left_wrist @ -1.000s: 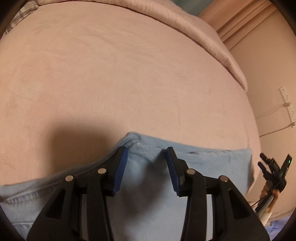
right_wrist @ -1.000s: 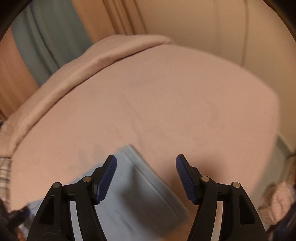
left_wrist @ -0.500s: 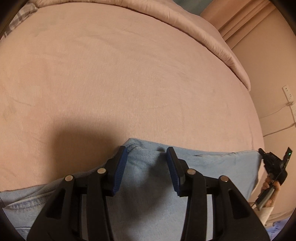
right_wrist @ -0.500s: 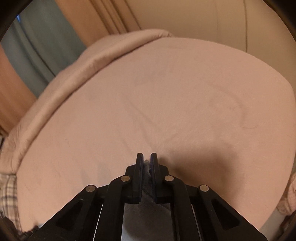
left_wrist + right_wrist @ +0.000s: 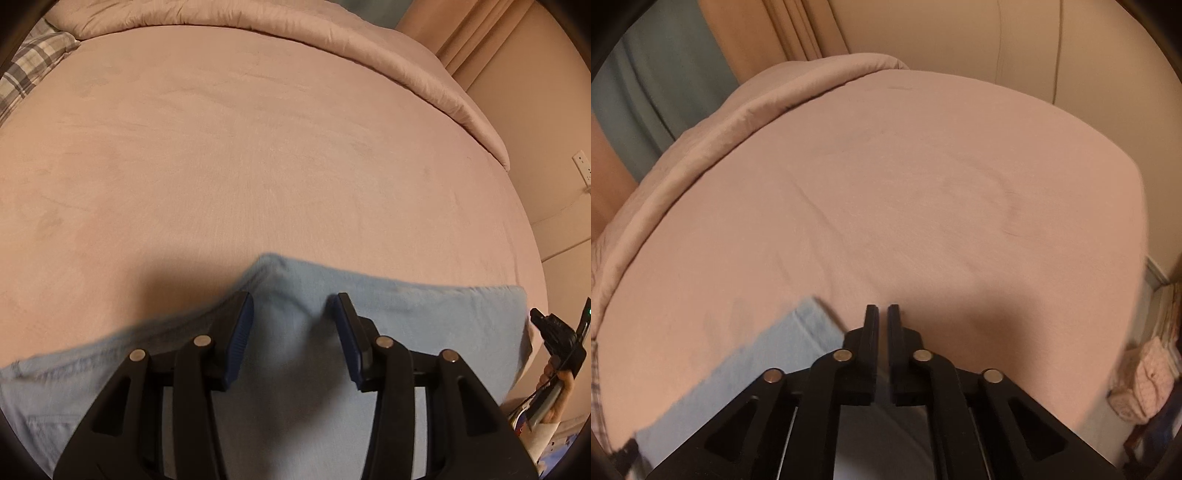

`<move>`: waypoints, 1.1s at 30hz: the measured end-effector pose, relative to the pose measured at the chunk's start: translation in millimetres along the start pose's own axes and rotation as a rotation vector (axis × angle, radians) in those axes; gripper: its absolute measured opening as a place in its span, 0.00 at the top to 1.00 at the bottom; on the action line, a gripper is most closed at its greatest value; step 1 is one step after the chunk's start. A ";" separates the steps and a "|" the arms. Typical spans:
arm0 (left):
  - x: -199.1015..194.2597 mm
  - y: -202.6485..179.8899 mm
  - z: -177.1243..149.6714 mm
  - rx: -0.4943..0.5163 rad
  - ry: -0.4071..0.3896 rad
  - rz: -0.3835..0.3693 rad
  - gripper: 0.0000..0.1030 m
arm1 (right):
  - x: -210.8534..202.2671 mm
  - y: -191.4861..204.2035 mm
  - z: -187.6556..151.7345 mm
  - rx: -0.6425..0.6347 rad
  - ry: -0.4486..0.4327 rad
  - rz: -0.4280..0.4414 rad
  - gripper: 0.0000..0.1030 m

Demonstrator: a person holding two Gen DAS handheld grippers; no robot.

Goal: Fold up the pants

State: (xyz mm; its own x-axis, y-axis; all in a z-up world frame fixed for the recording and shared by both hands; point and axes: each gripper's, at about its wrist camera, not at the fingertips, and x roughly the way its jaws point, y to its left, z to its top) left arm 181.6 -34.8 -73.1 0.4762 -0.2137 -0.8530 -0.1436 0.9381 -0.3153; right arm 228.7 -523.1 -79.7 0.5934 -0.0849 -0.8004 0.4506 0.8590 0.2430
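Observation:
Light blue pants [image 5: 388,314] lie across the near part of a pink bed [image 5: 258,166]. My left gripper [image 5: 293,314] points down at their far edge. Its blue pads [image 5: 240,328] stand on either side of a raised ridge of cloth and pinch it, while the jaws are opening a little. The pants' end [image 5: 798,339] runs under my right gripper [image 5: 882,314]. Those jaws leave only a thin slit, with cloth low down in it, and are opening slightly. From the left wrist, the right gripper [image 5: 554,332] shows at the pants' right end, held by a hand [image 5: 561,384].
A rolled pink duvet [image 5: 332,40] runs along the bed's far side. A plaid pillow [image 5: 26,70] sits at the far left. Curtains [image 5: 701,66] and a wall [image 5: 1034,44] stand behind the bed, and a wall socket [image 5: 581,166] is at the right.
My right gripper went from wide open above the pants' end to nearly closed on it. The left gripper's pads have spread slightly around the ridge of cloth, and more of the bed shows.

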 end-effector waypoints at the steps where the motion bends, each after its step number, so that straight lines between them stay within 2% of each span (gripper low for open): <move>1: -6.0 0.1 -4.4 -0.003 -0.005 -0.007 0.51 | -5.7 -1.9 -4.7 -0.003 -0.004 -0.002 0.67; 2: -11.8 0.4 -9.0 -0.007 -0.014 -0.015 0.47 | -13.5 -5.8 -10.7 0.000 -0.011 -0.005 0.39; 3: -17.9 0.7 -14.3 -0.009 -0.026 -0.023 0.44 | -20.8 -10.1 -17.8 0.006 -0.018 -0.009 0.29; 4: -24.0 1.5 -19.9 -0.008 -0.035 -0.030 0.39 | -29.1 -14.8 -26.9 0.009 -0.033 -0.006 0.26; 8: -42.9 1.5 -41.5 0.000 -0.053 -0.032 0.30 | -36.8 -27.7 -53.1 0.047 -0.014 0.052 0.26; 11: -51.6 1.9 -56.3 0.005 -0.051 -0.044 0.25 | -35.5 -35.5 -74.4 0.114 0.026 0.179 0.26; 13: -56.7 4.4 -65.4 0.000 -0.050 -0.050 0.24 | -28.4 -31.9 -78.4 0.119 0.052 0.230 0.26; 16: -65.0 11.8 -76.4 -0.009 -0.050 -0.054 0.23 | -19.8 -26.9 -78.7 0.137 0.044 0.229 0.26; 18: -70.0 17.6 -83.3 -0.021 -0.052 -0.045 0.23 | -18.0 -27.5 -77.0 0.168 0.026 0.249 0.30; 21: -73.6 25.9 -89.9 -0.050 -0.052 -0.042 0.23 | -7.2 -26.7 -68.5 0.216 0.007 0.270 0.42; 22: -74.4 29.2 -92.5 -0.056 -0.052 -0.049 0.23 | -4.4 -25.6 -67.0 0.220 -0.001 0.264 0.59; 23: -75.0 32.2 -94.5 -0.057 -0.050 -0.055 0.23 | -5.5 -26.0 -68.5 0.215 -0.017 0.259 0.86; 24: -75.7 33.4 -95.9 -0.061 -0.048 -0.057 0.23 | 0.0 -27.0 -66.2 0.224 -0.013 0.275 0.89; 27: -83.1 43.4 -103.3 -0.099 -0.058 -0.058 0.23 | -12.3 -36.4 -74.3 0.274 -0.015 0.311 0.89; 31: -93.1 48.9 -105.4 -0.113 -0.077 -0.068 0.23 | -44.1 -24.3 -69.9 0.225 -0.091 0.352 0.90; 33: -97.3 47.8 -106.2 -0.111 -0.090 -0.065 0.23 | -68.2 -5.0 -65.1 0.181 -0.129 0.413 0.90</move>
State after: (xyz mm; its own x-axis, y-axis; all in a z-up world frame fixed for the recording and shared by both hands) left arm 36.3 1.9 -49.4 0.5629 -0.2432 -0.7900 -0.2027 0.8859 -0.4172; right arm 142.5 -488.8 -61.9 0.8202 0.1742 -0.5449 0.2612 0.7333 0.6277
